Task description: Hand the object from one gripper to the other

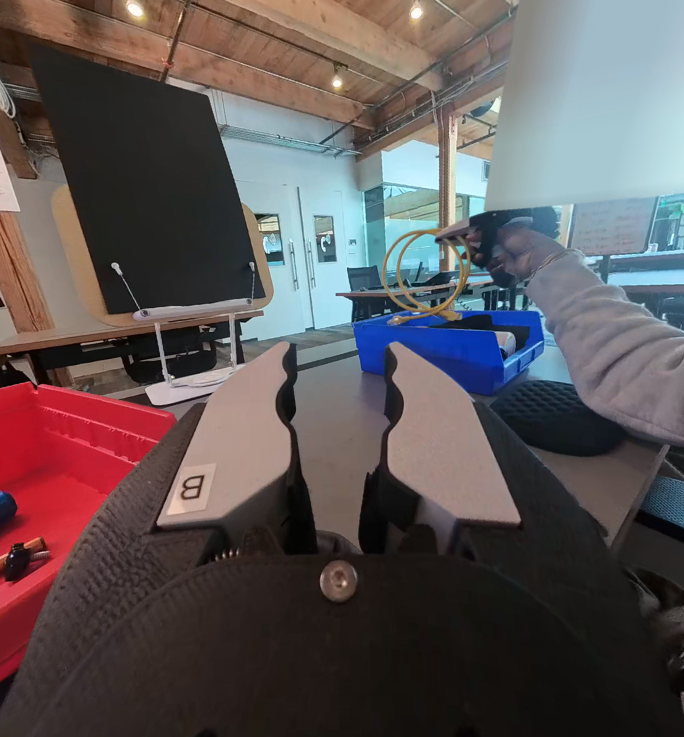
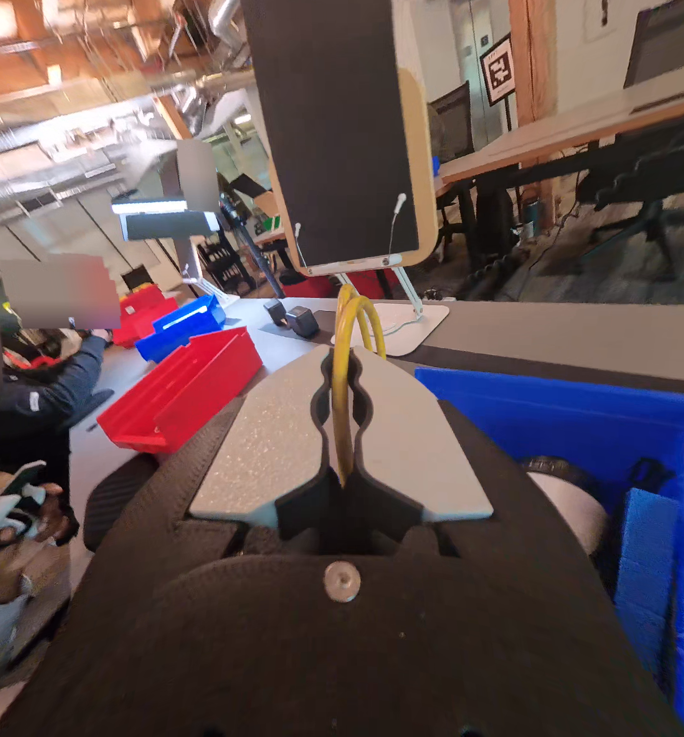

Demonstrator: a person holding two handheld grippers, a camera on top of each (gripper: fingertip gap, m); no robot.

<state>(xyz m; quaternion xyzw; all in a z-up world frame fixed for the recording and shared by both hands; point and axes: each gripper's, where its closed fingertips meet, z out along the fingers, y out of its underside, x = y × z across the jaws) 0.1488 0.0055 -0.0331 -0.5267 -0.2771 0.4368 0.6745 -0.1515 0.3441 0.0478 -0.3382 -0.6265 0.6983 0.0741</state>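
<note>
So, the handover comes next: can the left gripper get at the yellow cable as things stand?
Probably yes. The left gripper is open and empty, and the yellow cable hangs in loops from the shut right gripper, above the blue bin. Nothing stands between them.

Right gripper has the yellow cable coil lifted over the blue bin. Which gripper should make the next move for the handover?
Probably the left gripper: its jaws are open and empty, facing the coiled yellow cable that the right gripper clamps above the blue plastic bin.
</note>
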